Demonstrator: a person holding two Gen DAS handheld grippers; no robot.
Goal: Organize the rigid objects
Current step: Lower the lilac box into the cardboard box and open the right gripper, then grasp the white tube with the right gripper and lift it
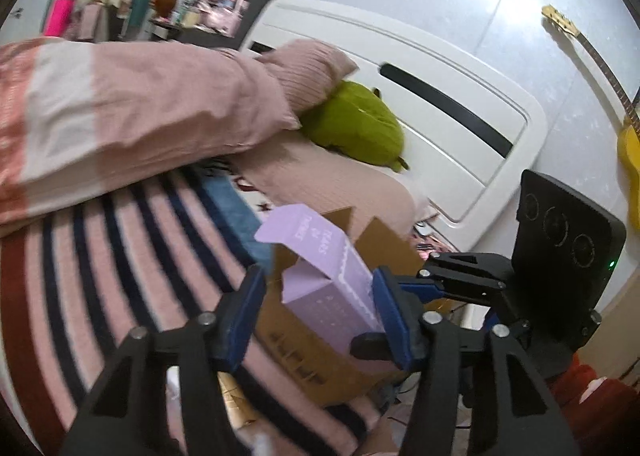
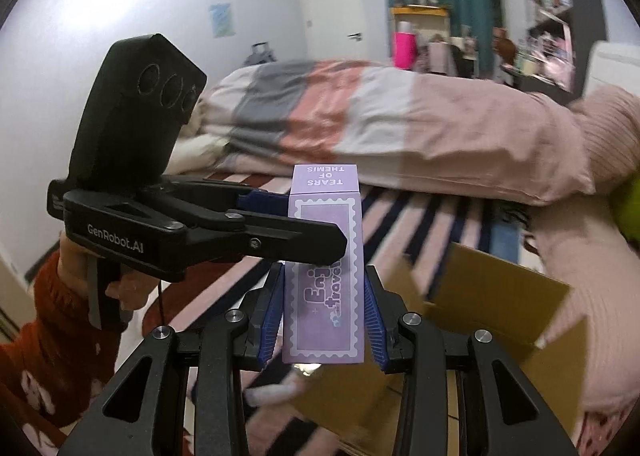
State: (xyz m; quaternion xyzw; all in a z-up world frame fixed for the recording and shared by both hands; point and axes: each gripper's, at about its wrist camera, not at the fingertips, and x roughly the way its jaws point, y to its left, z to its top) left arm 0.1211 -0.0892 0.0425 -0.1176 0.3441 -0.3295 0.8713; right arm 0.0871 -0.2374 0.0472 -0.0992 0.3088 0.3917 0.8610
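Purple box (image 2: 324, 268): standing upright in the air over the open cardboard box (image 2: 496, 308), its printed end flap reading "TEARS OF THEMIS"
Left gripper (image 1: 316, 310): its jaws are standing apart around the purple box (image 1: 320, 276); the right blue pad is lying against the box side, while the left pad is showing a gap; whether it is gripping cannot be told
Right gripper (image 2: 324, 324): its blue pads are flanking the lower part of the purple box, both pads standing slightly clear of its sides; jaws apart, not clamping
Cardboard box: sitting with flaps open at the near edge of the bed, on the striped blanket (image 1: 120, 248)
Bedding: a folded duvet (image 2: 380, 124) is lying across the bed behind the striped blanket
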